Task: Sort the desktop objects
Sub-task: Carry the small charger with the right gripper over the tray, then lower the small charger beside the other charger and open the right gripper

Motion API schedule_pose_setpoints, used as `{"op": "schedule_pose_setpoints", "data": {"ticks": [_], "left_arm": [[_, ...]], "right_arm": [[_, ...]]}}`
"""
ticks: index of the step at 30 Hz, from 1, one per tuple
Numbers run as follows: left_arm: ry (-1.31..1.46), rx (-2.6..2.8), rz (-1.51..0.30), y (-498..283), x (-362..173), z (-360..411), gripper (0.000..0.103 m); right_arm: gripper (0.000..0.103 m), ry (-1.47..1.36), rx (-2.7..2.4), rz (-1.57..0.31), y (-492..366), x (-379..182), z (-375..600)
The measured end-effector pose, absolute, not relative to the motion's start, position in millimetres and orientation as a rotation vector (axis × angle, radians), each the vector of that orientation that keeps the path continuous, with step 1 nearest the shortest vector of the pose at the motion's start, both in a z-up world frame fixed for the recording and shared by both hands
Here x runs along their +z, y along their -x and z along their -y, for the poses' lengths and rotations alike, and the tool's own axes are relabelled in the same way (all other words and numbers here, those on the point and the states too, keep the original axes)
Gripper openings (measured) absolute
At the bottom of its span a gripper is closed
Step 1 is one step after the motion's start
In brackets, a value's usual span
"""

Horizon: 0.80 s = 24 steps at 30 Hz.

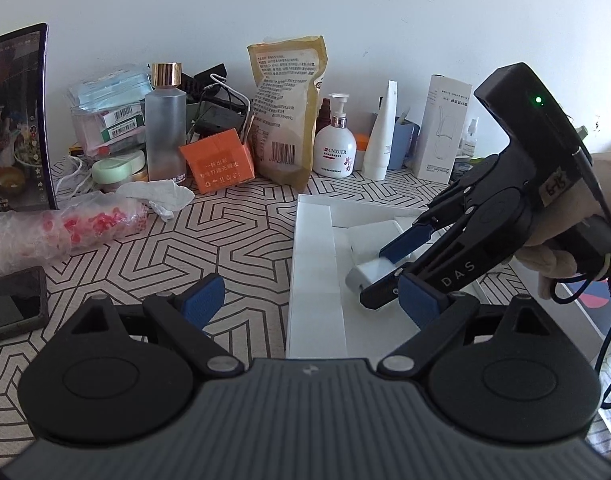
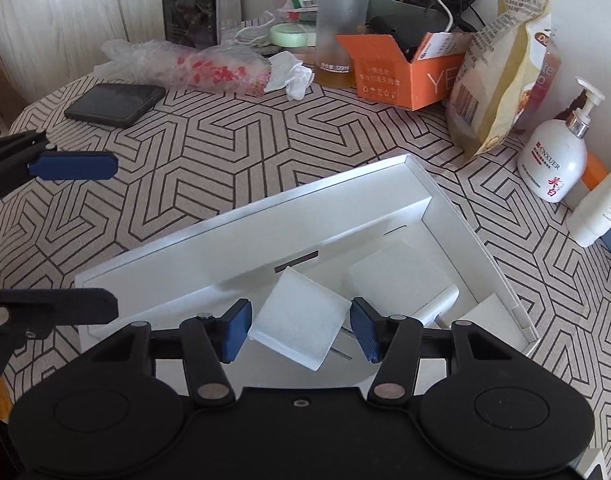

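Note:
A white open box [image 1: 310, 240] [image 2: 265, 204] lies on the patterned tabletop. My right gripper [image 2: 300, 330] [image 1: 399, 270] points down into it and is shut on a white power adapter [image 2: 299, 318] [image 1: 365, 274], whose metal prongs show below the pads. A second white block [image 2: 401, 276] [image 1: 375, 236] lies in the box just beyond. My left gripper [image 1: 311, 302] [image 2: 85, 236] hovers open at the box's near left edge with nothing between its fingers. A gloved hand [image 1: 561, 256] holds the right gripper.
A dark phone [image 1: 13, 304] [image 2: 115, 104] lies at the left. Along the wall stand a frosted bottle [image 1: 165, 128], an orange carton [image 1: 217, 162], a tan pouch [image 1: 289, 112], a white pump bottle [image 1: 335, 148] and a tube [image 1: 381, 136]. A plastic bag [image 1: 65, 228] and tissue [image 1: 157, 196] lie nearby.

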<state>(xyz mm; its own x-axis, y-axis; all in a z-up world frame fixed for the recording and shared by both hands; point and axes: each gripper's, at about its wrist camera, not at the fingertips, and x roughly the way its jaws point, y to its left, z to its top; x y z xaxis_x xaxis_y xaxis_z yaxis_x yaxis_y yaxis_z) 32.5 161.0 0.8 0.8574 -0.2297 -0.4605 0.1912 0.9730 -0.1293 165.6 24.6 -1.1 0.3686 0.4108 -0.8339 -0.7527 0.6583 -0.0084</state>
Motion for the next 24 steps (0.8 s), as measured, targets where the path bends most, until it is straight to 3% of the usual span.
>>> {"op": "schedule_pose_setpoints", "data": {"ticks": [12, 15, 24], "left_arm": [[0.112, -0.231, -0.475, -37.5, 2.3, -148.4, 0.094], [0.105, -0.227, -0.477, -38.2, 2.1, -146.2, 0.094], [0.088, -0.210, -0.476, -31.3, 6.3, -144.2, 0.094]], "right_arm": [[0.061, 0.371, 0.647, -0.872, -181.1, 13.8, 23.3], [0.040, 0.402, 0.673, -0.885, -181.2, 8.6, 23.8], [0.043, 0.426, 0.717, -0.877, -189.5, -0.4, -0.7]]}}
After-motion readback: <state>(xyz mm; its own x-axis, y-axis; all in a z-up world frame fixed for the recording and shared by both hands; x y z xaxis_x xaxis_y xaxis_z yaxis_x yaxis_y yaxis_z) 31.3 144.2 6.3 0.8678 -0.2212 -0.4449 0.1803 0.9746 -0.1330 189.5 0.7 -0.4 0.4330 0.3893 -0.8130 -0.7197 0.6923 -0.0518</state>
